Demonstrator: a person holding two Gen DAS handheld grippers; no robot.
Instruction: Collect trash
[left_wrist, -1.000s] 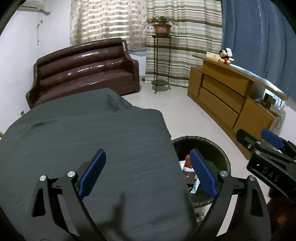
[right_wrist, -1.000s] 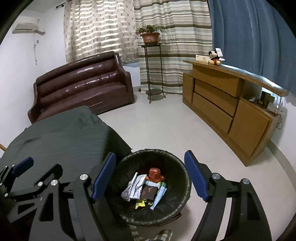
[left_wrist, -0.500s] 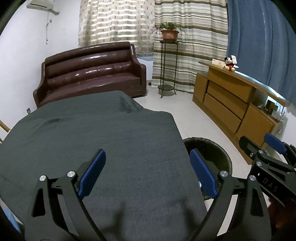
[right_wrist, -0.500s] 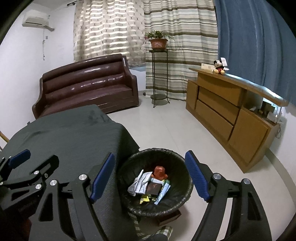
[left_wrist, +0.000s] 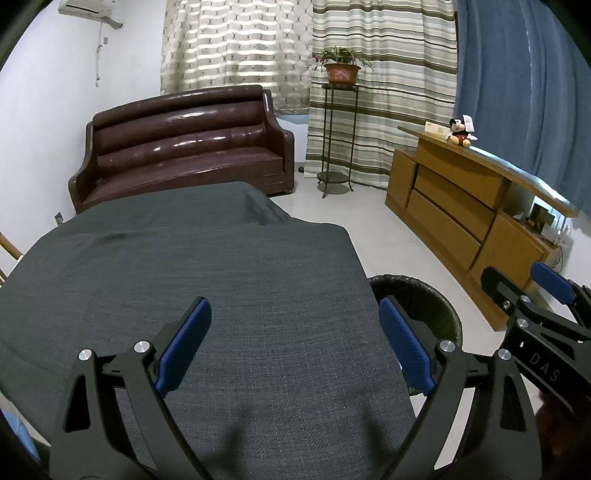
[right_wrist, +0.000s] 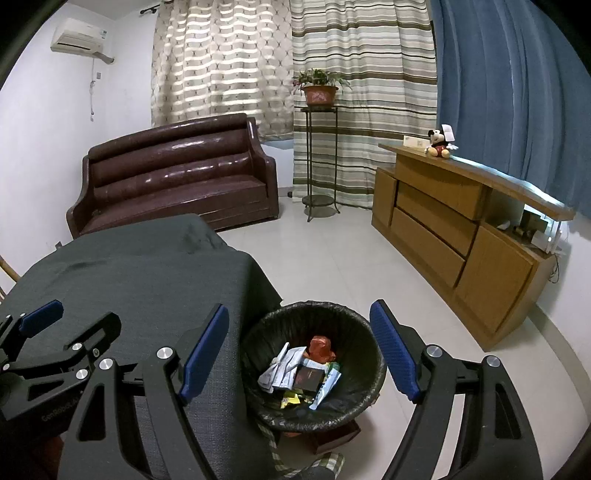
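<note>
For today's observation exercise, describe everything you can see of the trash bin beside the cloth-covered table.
The trash bin is round and open-topped, lined with a crinkled black bag folded over its rim. It stands upright on the pale tiled floor, right beside the edge of the grey tablecloth. Inside lie crumpled white papers, a red-orange wrapper, a dark small box and other scraps. Neither gripper touches it.

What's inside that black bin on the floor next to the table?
The bin holds crumpled white paper, a red wrapper, a dark little box and colourful packets. Whatever lies beneath that pile is covered.
</note>
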